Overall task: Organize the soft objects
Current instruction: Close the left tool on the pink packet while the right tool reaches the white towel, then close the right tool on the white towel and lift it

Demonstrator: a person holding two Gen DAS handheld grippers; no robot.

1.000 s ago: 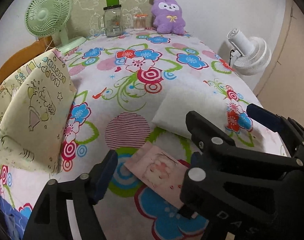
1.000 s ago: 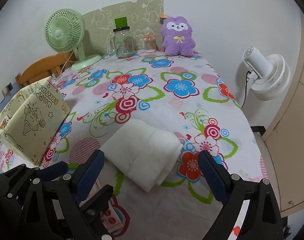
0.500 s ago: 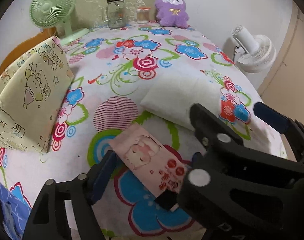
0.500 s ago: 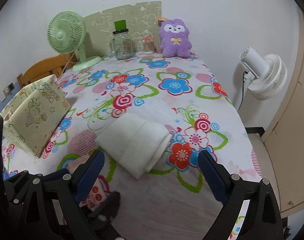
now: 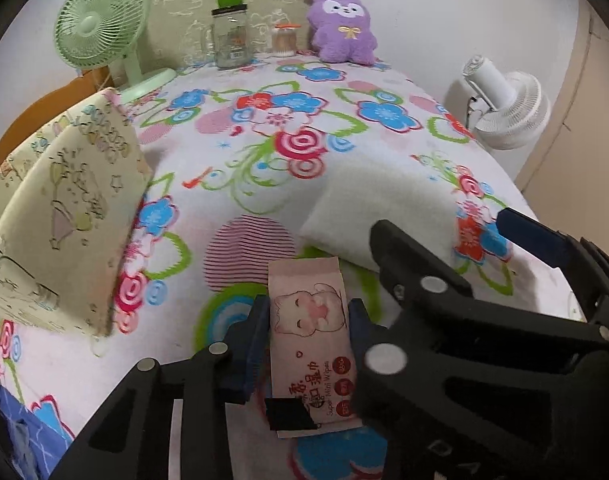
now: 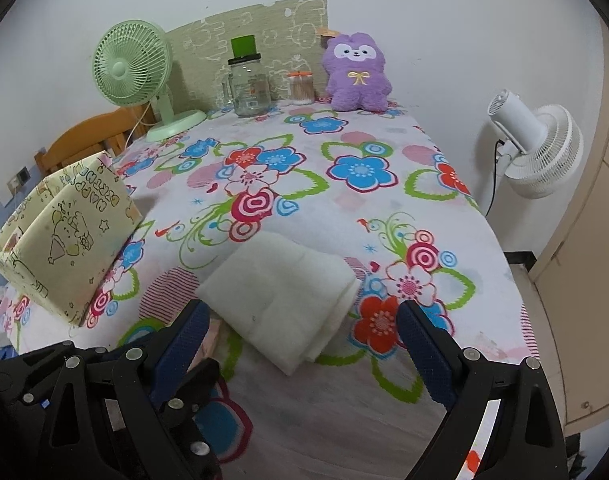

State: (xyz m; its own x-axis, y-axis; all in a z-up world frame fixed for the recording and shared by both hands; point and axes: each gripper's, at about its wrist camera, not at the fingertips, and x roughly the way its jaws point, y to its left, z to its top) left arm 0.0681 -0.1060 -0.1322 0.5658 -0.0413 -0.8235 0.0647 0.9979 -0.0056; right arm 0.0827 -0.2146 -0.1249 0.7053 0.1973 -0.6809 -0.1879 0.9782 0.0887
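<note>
My left gripper (image 5: 308, 328) pinches the wipes pack (image 5: 310, 340) near the bench's front edge, my right gripper (image 6: 300, 344) stands wide before the folded towel (image 6: 280, 300); I fear the slick pack slips.

Even indoor light, soft shadows, fisheye-warped edges

Both tongs, left (image 5: 308, 332) and right (image 6: 300, 344), are black plastic with silver screws and blue textured pads (image 6: 422, 350).
</note>
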